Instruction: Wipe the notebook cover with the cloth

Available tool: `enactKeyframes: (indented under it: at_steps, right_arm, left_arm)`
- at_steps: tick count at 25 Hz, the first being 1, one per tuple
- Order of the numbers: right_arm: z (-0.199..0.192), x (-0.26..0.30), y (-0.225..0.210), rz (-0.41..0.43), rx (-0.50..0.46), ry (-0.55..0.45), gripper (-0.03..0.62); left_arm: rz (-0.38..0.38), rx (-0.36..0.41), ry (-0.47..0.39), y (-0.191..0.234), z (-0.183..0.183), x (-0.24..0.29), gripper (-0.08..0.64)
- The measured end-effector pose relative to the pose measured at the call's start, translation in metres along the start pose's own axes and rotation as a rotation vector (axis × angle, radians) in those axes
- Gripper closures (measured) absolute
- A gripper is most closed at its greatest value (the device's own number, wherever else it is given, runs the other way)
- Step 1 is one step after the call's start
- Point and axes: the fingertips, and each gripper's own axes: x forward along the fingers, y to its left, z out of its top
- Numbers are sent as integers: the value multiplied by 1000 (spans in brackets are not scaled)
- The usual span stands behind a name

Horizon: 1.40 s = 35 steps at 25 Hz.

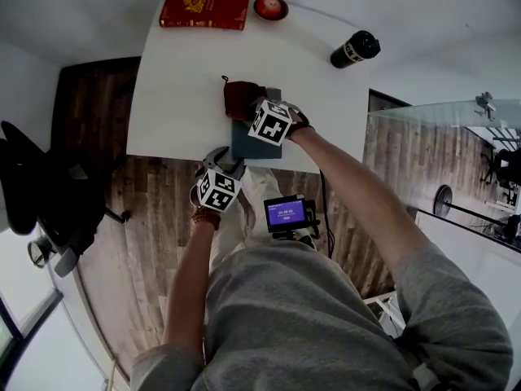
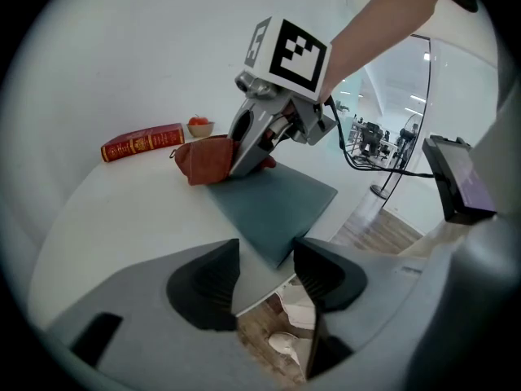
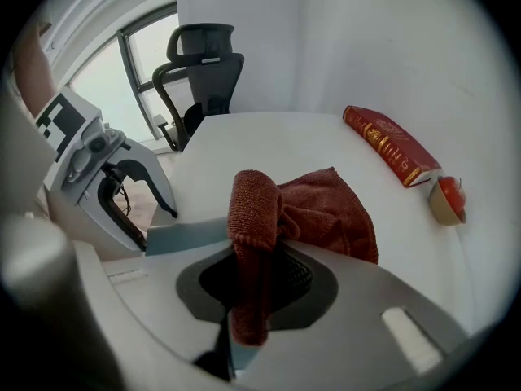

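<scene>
A dark teal notebook (image 1: 256, 141) lies near the white table's front edge (image 1: 163, 149). A rust-red cloth (image 1: 240, 98) rests bunched on the notebook's far end. My right gripper (image 1: 248, 111) is shut on the cloth (image 3: 321, 206), and a fold of it hangs between the pads. In the left gripper view that gripper (image 2: 242, 155) presses the cloth (image 2: 207, 160) down on the notebook (image 2: 277, 202). My left gripper (image 2: 267, 252) is open, astride the table's edge by the notebook's near corner. Its pads touch nothing.
A red book (image 1: 205, 6) and a small bowl holding something red (image 1: 270, 7) sit at the table's far side. A black bottle (image 1: 355, 49) lies at the far right. An office chair (image 1: 32, 186) stands left of the table; a small screen device (image 1: 285, 213) hangs below the front edge.
</scene>
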Motion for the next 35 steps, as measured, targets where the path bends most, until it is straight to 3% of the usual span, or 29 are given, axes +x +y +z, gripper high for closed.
enactKeyframes:
  at_steps: [35]
  right_arm:
    - [-16, -8, 86, 56, 69, 10, 537]
  left_arm:
    - [6, -1, 3, 0, 0, 2, 356]
